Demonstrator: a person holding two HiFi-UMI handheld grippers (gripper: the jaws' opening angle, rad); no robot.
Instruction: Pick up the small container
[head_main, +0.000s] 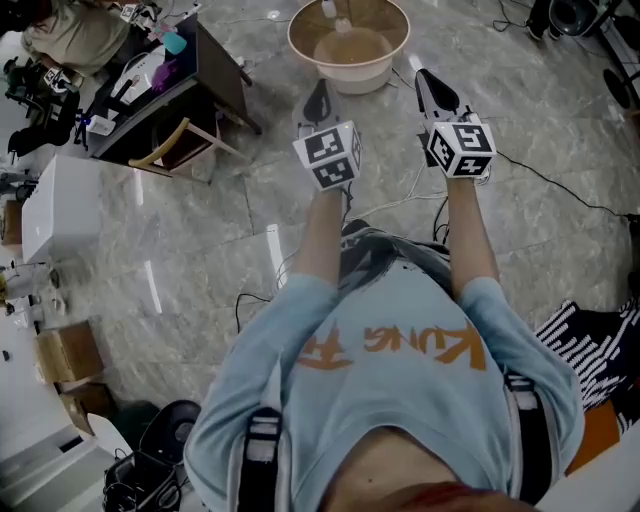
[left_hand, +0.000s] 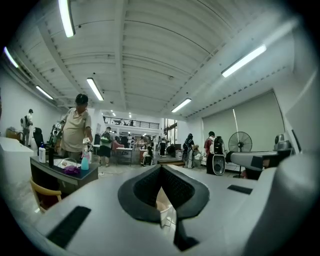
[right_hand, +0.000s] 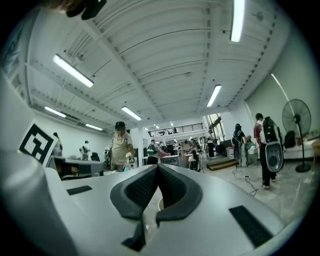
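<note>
Two handheld grippers were held out level ahead of a person in a light blue T-shirt (head_main: 400, 370), seen from above over a grey marble floor (head_main: 200, 230). The left gripper (head_main: 319, 88) carried a marker cube (head_main: 328, 155) just above the person's left hand. Its own view showed its dark ribbed fingers (left_hand: 145, 187) meeting at the tips, closed on nothing. The right gripper (head_main: 428, 78), with its own marker cube (head_main: 460, 148), sat beside it, apart from it. Its fingers (right_hand: 140, 187) were likewise pressed together at the tips and gripped nothing.

On the floor just beyond both grippers stood a round beige basin (head_main: 352, 78) holding pale brown contents. What may have been the small container (head_main: 344, 24), a little white item, sat inside the basin towards its far side, clear of both grippers; it was too small to identify for certain.

To the left of the basin was a dark desk (head_main: 215, 60) cluttered with small items, with a wooden chair (head_main: 175, 145) tucked beside it. A black cable (head_main: 560, 190) trailed across the floor on the right. The left gripper view looked across a large hall, with a person in a cap (left_hand: 75, 127) standing behind the desk and a pedestal fan (left_hand: 240, 142) further right.
</note>
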